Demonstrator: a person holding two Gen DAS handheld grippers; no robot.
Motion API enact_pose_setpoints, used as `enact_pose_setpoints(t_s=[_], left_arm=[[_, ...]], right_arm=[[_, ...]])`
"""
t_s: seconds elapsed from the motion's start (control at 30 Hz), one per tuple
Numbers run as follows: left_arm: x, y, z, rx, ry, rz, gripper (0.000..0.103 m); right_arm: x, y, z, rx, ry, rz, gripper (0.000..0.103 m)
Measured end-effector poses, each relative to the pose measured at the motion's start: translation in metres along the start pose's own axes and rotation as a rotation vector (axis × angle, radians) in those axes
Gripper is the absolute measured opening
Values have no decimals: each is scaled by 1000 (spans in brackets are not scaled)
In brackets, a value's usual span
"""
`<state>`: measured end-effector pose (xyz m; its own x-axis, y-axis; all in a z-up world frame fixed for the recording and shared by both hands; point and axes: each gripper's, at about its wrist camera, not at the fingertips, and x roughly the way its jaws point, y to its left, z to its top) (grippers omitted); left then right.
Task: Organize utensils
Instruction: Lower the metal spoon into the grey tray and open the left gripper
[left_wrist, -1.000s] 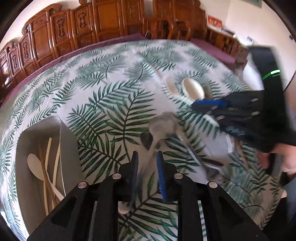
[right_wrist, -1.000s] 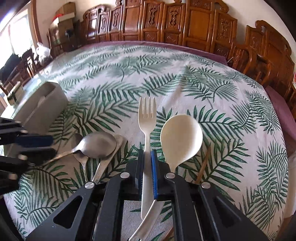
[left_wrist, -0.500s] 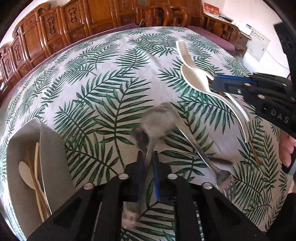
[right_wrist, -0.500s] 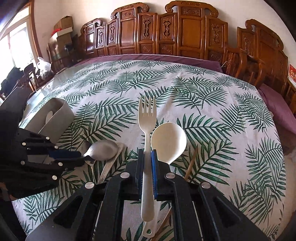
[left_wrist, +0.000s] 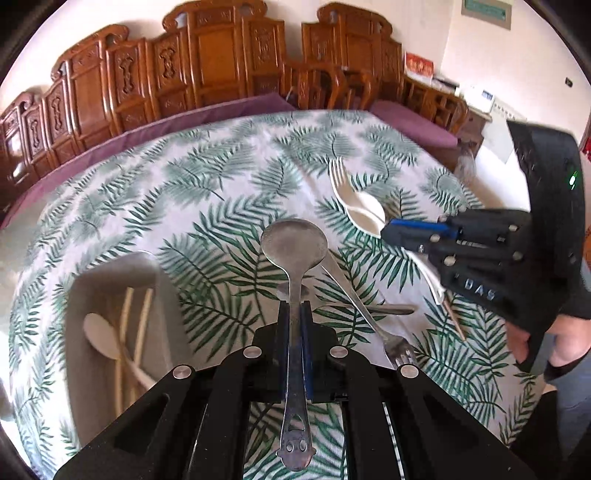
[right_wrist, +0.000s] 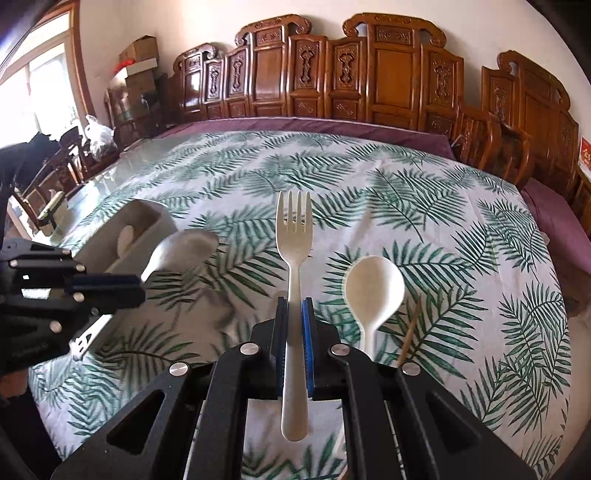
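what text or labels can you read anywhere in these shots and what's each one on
"DAS": raised letters on the right gripper body, seen from the left wrist view; possibly part of a longer word.
Green wall sign: too blurred.
Red wall card: too blurred.
White wall papers: too small.

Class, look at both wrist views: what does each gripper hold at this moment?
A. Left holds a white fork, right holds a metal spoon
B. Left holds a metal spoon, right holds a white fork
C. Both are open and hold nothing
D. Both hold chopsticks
B: the left gripper is clamped on the metal spoon, and the right gripper is clamped on the white fork.
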<state>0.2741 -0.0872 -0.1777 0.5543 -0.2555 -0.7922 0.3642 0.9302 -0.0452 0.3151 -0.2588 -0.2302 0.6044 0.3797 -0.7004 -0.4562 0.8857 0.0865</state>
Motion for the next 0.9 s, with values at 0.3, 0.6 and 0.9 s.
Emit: enact_pose_setpoints(t_s=[0.3,0.6,0.9], left_arm=[[-44,38,-9,-68,-65,44,5],[-61,80,-22,-143,-82,89,5],[-52,121,-39,-202,-47,139,5]], right_arm=[[-14,43,3,-29,-26,26,9],[-23,86,-3,-61,-37,63,9],[-20,116,-6,-94,-29,99,9]])
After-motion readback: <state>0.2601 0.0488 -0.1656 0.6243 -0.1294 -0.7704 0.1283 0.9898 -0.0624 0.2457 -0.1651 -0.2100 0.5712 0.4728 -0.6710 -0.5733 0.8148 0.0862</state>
